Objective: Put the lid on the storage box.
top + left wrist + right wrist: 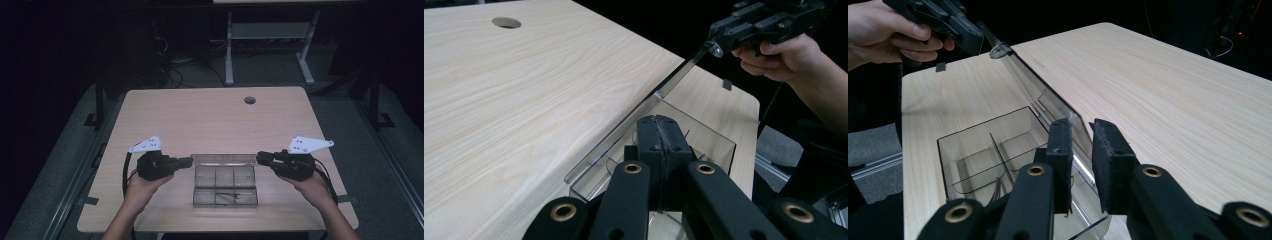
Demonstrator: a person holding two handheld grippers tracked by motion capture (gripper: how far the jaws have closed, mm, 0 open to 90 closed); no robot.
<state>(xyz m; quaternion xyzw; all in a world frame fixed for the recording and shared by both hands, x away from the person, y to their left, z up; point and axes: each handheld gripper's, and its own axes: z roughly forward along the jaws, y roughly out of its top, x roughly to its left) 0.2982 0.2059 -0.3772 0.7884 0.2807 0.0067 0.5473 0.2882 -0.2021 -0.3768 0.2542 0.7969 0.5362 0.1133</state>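
At the near edge of the table (pixel 165 115) sits a clear plastic box (pixel 225 192) w/ dividers inside; its lid (pixel 223 159) stands raised along the box's far side. Left gripper (pixel 188 161) is just left of the box, at the lid's left end; in the left gripper view its jaws are pressed fully together, nothing visible between them, tips above the box's corner. Right gripper (pixel 260 158) is just right of the box, at the lid's right end; in the right gripper view its jaws stand a narrow gap apart, lid edge right by the tips, but can't tell if the pads (pixel 1060 145) pinch it. Something thin and dark lies in a near compartment of the box.
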